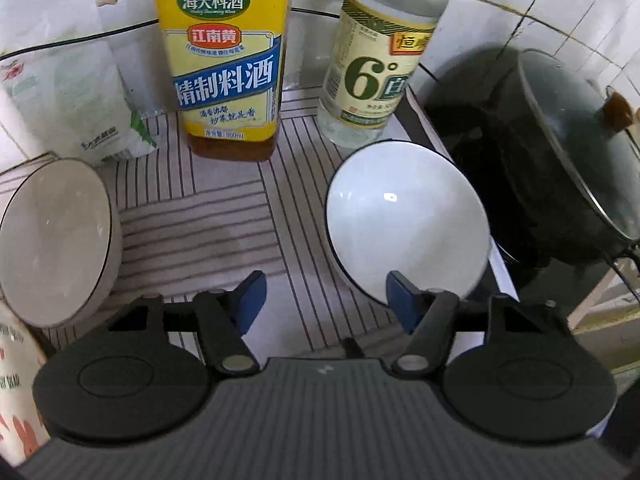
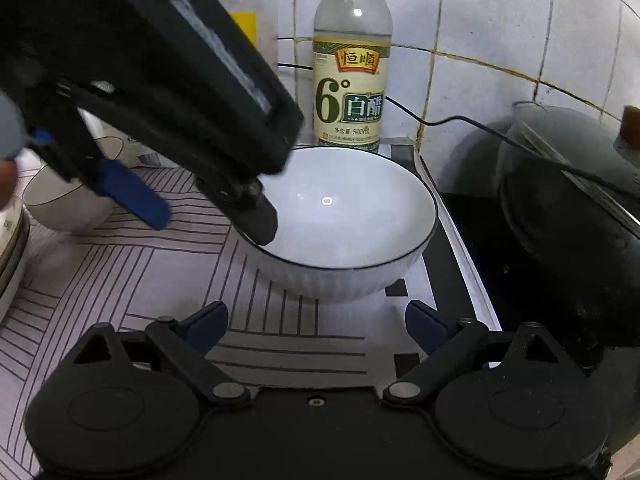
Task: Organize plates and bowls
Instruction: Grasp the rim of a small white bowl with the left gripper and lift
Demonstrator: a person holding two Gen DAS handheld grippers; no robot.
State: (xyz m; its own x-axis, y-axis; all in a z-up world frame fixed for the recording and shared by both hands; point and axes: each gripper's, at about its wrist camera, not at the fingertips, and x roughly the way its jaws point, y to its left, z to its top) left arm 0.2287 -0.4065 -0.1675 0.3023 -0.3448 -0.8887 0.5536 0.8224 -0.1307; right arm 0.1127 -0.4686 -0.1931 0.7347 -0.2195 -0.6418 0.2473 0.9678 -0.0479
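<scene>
Jaws spread, left hand-held gripper (image 1: 324, 300) straddles the white ribbed bowl's (image 2: 340, 216) left rim; right hand-held gripper (image 2: 316, 326), also released, hovers just nearside.

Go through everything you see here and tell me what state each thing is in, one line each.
White bowl: upright, empty, on the striped mat.
Beige bowl: empty, at the mat's left side.
Left gripper: jaws open, straddling the white bowl's rim, one finger inside.
Right gripper: jaws open, holding nothing, short of the white bowl.
Cooking wine bottle: upright, liquid low.
Vinegar bottle: upright.
Black pot: glass lid on.
</scene>
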